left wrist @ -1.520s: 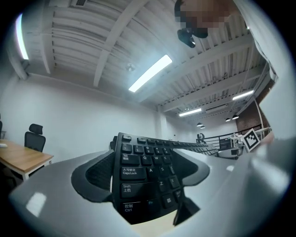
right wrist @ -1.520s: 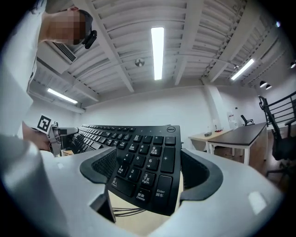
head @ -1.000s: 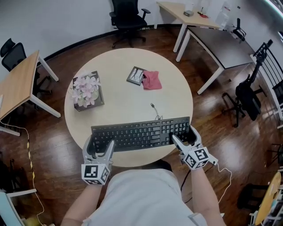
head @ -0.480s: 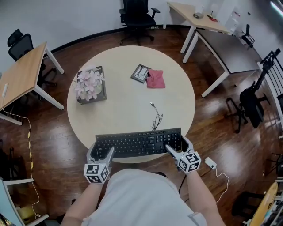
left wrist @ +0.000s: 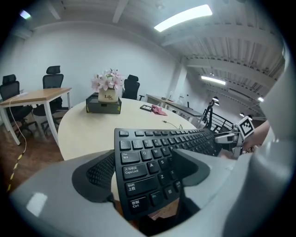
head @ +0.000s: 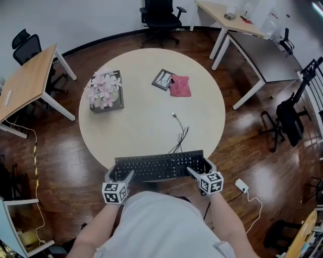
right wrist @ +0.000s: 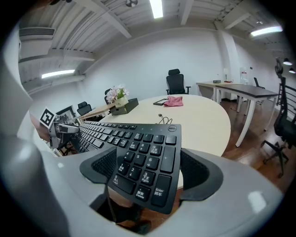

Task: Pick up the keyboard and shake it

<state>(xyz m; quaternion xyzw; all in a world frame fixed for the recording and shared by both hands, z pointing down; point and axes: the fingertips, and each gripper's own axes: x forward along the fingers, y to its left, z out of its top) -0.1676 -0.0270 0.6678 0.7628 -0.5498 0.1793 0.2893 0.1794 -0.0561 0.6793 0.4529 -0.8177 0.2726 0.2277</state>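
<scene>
A black keyboard (head: 159, 166) hangs level over the near edge of the round table (head: 146, 123), held at both ends. My left gripper (head: 119, 176) is shut on its left end, jaws above and below the Ctrl and Shift keys (left wrist: 138, 183). My right gripper (head: 198, 170) is shut on the number-pad end (right wrist: 143, 162). The keyboard's cable (head: 178, 138) trails up onto the tabletop and ends in a loose plug (head: 173, 115). In the left gripper view the right gripper's marker cube (left wrist: 245, 126) shows at the far end of the keyboard.
A box of pink flowers (head: 105, 91) stands at the table's left. A dark booklet (head: 163, 79) and a pink cloth (head: 180, 85) lie at the back. Desks (head: 28, 83) and office chairs (head: 161, 12) ring the table. A white adapter (head: 241, 186) lies on the floor to the right.
Both grippers have drawn the keyboard toward me, from lying on the table to its near edge. The cable has stretched out behind it.
</scene>
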